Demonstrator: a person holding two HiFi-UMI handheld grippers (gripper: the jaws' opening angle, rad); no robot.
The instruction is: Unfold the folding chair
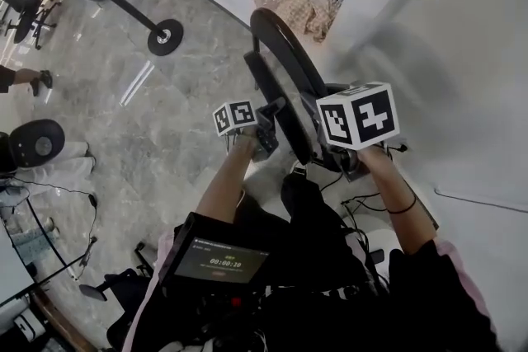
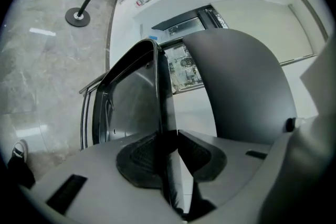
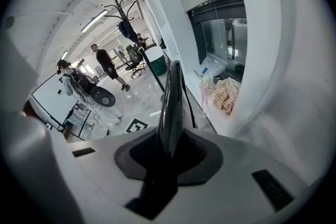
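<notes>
Folding chair: the black folding chair (image 1: 285, 66) stands on edge on the floor, its rounded top away from the person, just beside a white wall.
Chair to grippers: it rises between the two grippers, each gripping a thin edge near its lower end.
Left gripper: the left gripper (image 2: 165, 152) sits narrow on a dark panel edge. The pad tips meet the edge, with a sliver of light lower down by one pad. A broad rounded grey panel (image 2: 247, 86) of the chair stands to the right of that edge.
Right gripper: the right gripper (image 3: 168, 157) is clamped on another slim black edge that runs straight up from its pads.
Floor: grey, marbled and glossy (image 1: 148, 136), with a square marker (image 3: 135, 126) lying on it.
Wall: the wall is plain white (image 1: 462, 53), and a crumpled patterned cloth (image 1: 301, 4) lies at its far end.
Room: a black pole on a round base (image 1: 165, 37) stands well apart from the chair, and people (image 3: 107, 65) stand farther back.
</notes>
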